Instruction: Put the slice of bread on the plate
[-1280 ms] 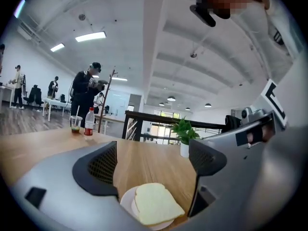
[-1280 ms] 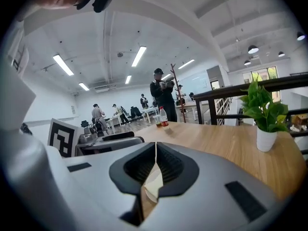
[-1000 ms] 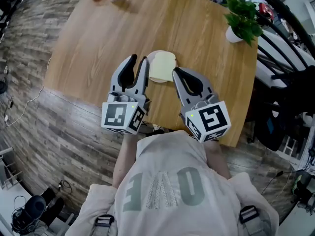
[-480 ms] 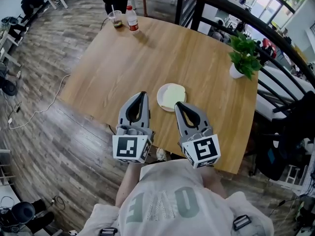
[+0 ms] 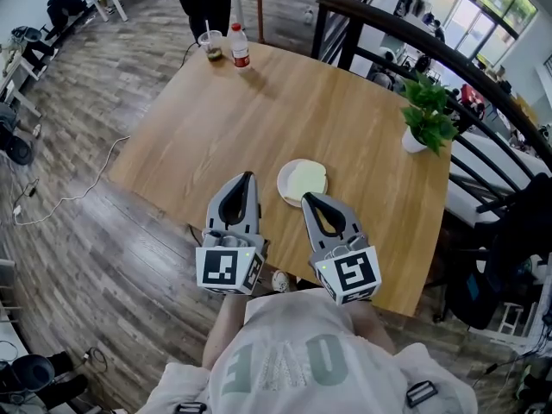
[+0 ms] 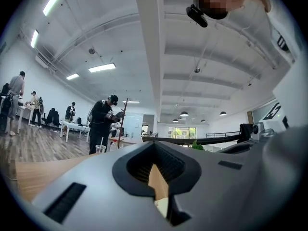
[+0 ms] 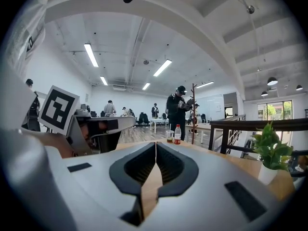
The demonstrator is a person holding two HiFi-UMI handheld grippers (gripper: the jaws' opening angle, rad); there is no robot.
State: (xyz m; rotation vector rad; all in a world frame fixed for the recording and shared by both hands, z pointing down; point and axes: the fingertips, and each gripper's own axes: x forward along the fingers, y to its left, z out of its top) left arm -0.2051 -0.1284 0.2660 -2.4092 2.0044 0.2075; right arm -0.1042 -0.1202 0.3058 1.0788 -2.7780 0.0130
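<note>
Head view shows the bread (image 5: 305, 179) lying on the plate (image 5: 284, 190), near the table's (image 5: 259, 102) front edge, so the task looks done. The left claw (image 5: 248, 178) sits just left of the plate and the right claw (image 5: 307, 197) just in front of it, neither touching it. Left gripper view shows the left claw (image 6: 154, 144) closed, jaws meeting at the tips with nothing between them. Right gripper view shows the right claw (image 7: 155, 144) closed too, and empty.

Risks from here, as I judge them:
- The right claw's tip is close to the plate's near rim. A forward or sideways swing could nudge the plate and slide the bread off.
- The bread seems to reach the plate's far-right rim, so a small jolt might tip it onto the table.
- The plate is near the front edge, so a pull toward the person could drag it off.

The 2 drinks, a bottle (image 5: 241, 46) and a cup (image 5: 211, 48), stand well apart at the far edge, out of harm.
</note>
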